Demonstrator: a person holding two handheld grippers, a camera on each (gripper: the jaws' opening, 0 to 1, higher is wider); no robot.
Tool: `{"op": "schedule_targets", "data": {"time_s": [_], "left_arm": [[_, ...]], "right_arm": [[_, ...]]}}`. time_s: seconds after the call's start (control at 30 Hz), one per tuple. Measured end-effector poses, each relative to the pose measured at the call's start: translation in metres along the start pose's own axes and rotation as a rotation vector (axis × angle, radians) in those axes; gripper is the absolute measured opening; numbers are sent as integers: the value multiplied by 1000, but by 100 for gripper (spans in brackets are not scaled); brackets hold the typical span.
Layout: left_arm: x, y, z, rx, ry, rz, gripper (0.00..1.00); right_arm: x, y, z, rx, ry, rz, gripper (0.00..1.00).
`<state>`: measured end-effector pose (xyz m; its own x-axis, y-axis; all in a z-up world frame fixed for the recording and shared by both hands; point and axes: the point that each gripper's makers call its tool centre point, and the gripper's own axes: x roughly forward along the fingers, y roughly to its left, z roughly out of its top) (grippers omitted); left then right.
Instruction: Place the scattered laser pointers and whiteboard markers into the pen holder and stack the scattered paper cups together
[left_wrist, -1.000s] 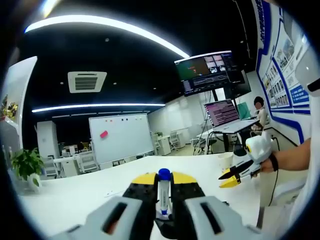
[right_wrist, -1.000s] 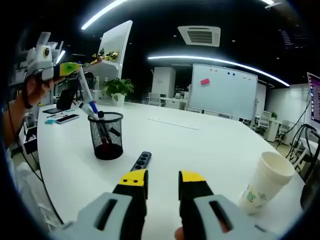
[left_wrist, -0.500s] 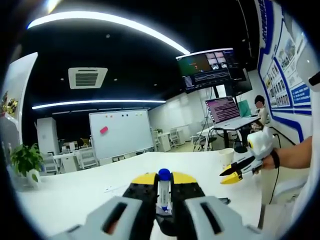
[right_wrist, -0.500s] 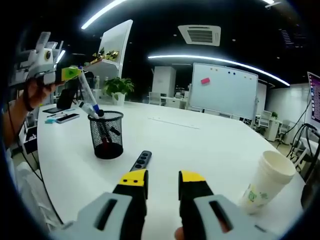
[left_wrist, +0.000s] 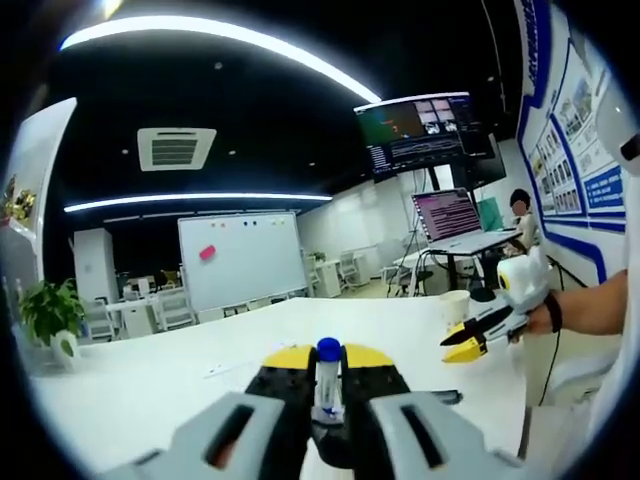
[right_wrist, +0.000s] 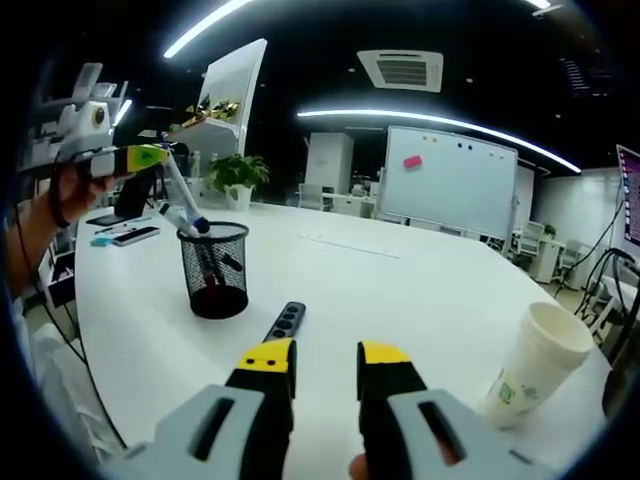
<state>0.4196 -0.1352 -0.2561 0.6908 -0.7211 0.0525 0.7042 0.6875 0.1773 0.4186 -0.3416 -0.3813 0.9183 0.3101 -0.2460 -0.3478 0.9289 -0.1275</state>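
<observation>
My left gripper is clamped on a whiteboard marker, blue cap pointing out between the yellow-tipped jaws. In the right gripper view I see that same gripper off to the left, held above the black mesh pen holder, with the marker slanting down so its blue end sits right at the holder's rim. I can't tell whether the tip is inside the mouth or just over the edge. Something dark already stands in the holder.

My right gripper hangs low over the white table, jaws parted with nothing between them. Just ahead of it lies a black laser pointer, flat on the table beside the holder and apart from it. The paper cups stand stacked near the table's right edge, tilted in this view.

Here's my worry: the marker is angled, not upright. If I let go with the tip outside the rim, it slides off the mesh and rolls across the table. If I push down on the rim, the light holder could tip and spill what's inside. I'd want the tip clearly inside before loosening.
</observation>
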Motion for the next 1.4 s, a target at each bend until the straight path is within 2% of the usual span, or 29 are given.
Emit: {"op": "schedule_targets", "data": {"time_s": [0.7, 0.9, 1.4], "left_arm": [[6, 6, -19, -23, 36, 4, 11], [7, 9, -22, -49, 42, 2, 11], [10, 8, -32, -51, 67, -2, 11]], "right_arm": [[1, 1, 3, -6, -3, 4, 24], [0, 0, 2, -7, 0, 1, 24], [1, 0, 1, -3, 0, 2, 24]]}}
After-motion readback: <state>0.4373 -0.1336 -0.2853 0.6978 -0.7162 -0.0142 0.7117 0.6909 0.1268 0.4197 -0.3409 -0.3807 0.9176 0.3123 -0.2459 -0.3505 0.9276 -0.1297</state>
